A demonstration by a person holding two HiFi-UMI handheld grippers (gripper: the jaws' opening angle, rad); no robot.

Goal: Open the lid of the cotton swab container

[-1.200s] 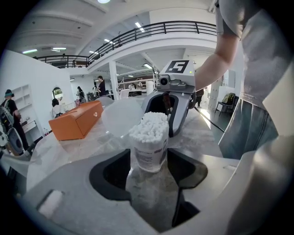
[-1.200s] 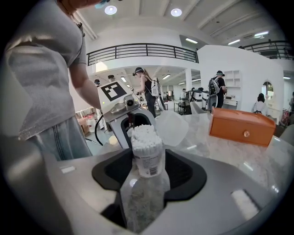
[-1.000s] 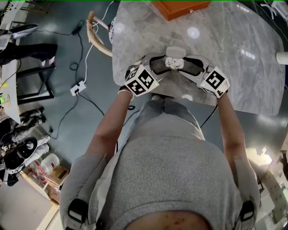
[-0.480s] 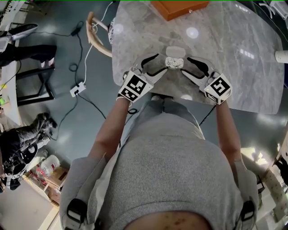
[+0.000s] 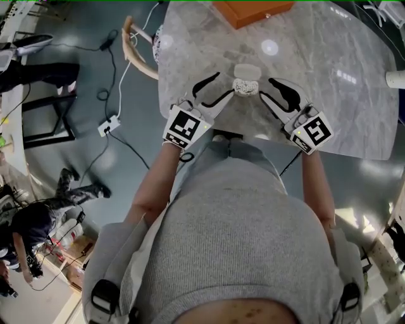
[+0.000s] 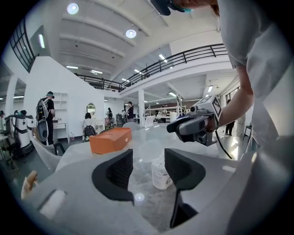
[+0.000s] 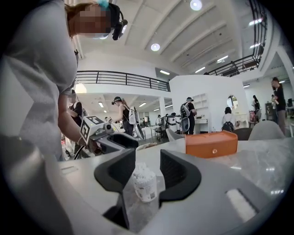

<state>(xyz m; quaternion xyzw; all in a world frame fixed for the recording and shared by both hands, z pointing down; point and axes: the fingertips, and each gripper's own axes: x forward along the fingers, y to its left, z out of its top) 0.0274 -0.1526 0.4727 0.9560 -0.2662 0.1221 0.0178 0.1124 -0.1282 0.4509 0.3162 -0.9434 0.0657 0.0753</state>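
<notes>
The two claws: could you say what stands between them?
The cotton swab container, in the head view, touching neither left claw nor right claw; both have just been closing on nothing.

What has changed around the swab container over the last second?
Both grippers drew back from the cotton swab container toward the person, the left gripper leftward, the right gripper rightward. Their jaws have just been closing partway, gripping nothing. The container, the lid lying behind it and the orange box stayed put.
</notes>
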